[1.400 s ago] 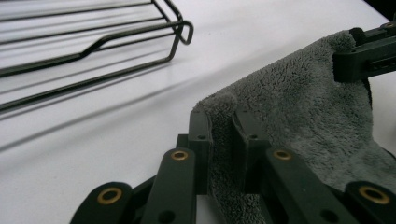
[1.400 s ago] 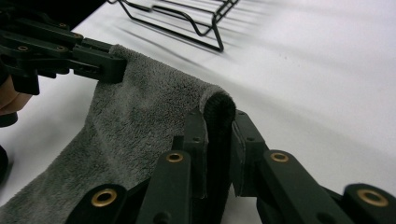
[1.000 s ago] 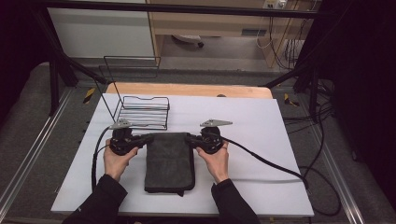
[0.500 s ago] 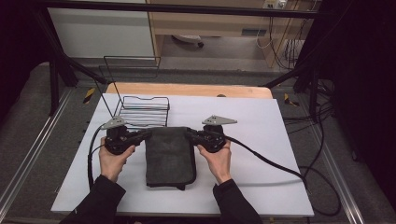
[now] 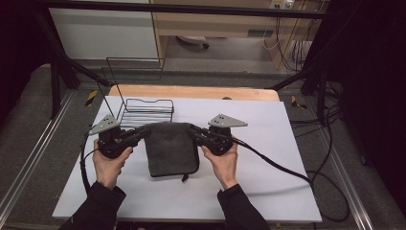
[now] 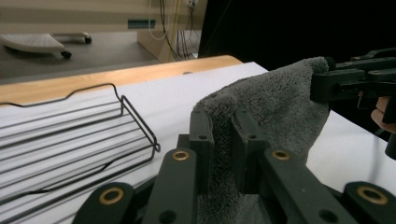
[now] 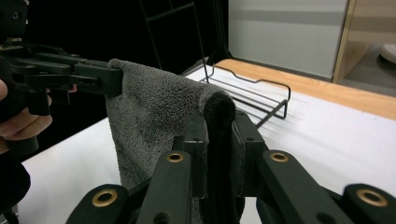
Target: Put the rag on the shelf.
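One grey towel (image 5: 171, 147) hangs pinched between left claw (image 5: 140, 132) and right claw (image 5: 195, 132); the high view adds one wire rack (image 5: 143, 111).

No readable text or labels, seemingly, anywhere.

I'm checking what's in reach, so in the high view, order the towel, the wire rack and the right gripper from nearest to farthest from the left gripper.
1. Towel: clamped in the left gripper at one top corner.
2. Wire rack: just beyond it, on the white table.
3. Right gripper: across the towel, clamped on its other top corner.
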